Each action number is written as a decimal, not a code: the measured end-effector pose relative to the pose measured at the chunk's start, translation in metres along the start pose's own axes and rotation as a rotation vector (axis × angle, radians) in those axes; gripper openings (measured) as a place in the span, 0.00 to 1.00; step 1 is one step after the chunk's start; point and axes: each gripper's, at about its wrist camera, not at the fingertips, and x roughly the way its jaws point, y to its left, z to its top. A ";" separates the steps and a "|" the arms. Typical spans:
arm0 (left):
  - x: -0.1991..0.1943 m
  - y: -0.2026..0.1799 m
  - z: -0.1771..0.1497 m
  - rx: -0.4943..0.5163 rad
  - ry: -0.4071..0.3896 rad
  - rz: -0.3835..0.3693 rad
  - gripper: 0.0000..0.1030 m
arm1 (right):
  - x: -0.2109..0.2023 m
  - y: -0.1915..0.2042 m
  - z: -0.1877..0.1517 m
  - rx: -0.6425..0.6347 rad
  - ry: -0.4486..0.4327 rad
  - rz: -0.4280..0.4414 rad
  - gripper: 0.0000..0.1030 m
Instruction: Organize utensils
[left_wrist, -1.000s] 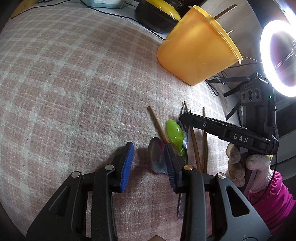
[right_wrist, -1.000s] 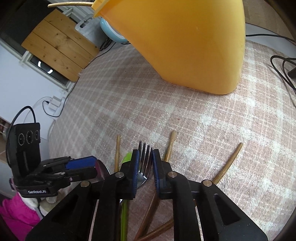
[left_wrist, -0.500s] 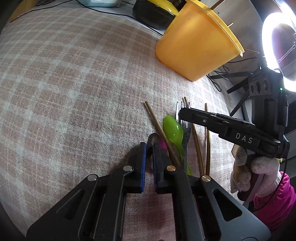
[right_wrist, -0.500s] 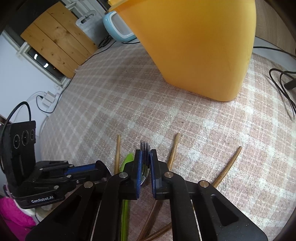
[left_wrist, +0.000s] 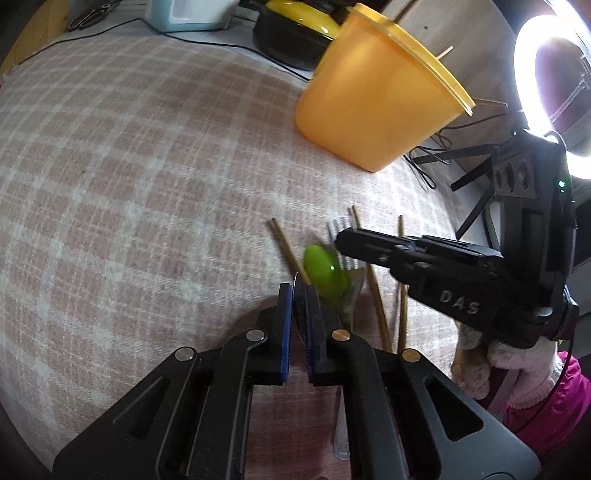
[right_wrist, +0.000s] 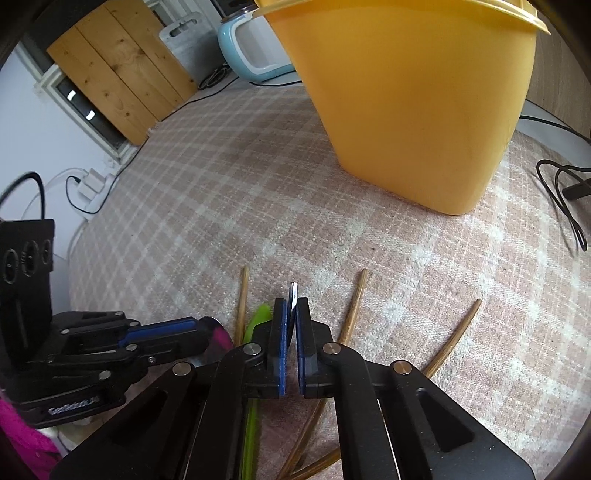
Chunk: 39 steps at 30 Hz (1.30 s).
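Left claw (left_wrist: 298, 291) pinched nearly shut on the rim of the metal spoon (left_wrist: 296, 278), bowl standing on edge between the pads. Right claw (right_wrist: 291, 306) just closing further, down to a sliver, on the fork (right_wrist: 293, 295), tines poking out ahead of the pads. Both pieces gripped low over the checked surface (left_wrist: 147, 184), with the tub (left_wrist: 369, 99) well ahead of each claw and up to the right of the left one. Judged a lift-and-carry step: best raised straight up before any swing toward the tub, since the green spoon (left_wrist: 325, 269) sat touching or overlapping just right of the left claw and the chopsticks (right_wrist: 354, 299) fanned out on either side of the right one. Thin edge grips on both, so likely to pivot; slow, level travel advised, handles allowed to hang, release only once well over the rim. Hard to say whether the spoon had cleared the surface at all. Handles of both pieces hidden under the claw bodies; a metal end low in the left view, not assignable to either. Green spoon blurred, contact with the fork unclear. Inside of the tub unseen, only stick tips showing above its rim.
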 end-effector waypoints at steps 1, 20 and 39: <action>0.001 -0.002 0.001 0.007 0.002 -0.001 0.04 | 0.000 0.000 0.000 0.003 0.000 0.003 0.03; 0.002 -0.013 0.002 0.035 0.006 0.081 0.01 | -0.002 0.003 -0.005 -0.004 0.000 0.012 0.02; -0.054 -0.009 0.031 0.116 -0.084 0.068 0.01 | -0.072 0.016 -0.012 -0.043 -0.172 -0.041 0.01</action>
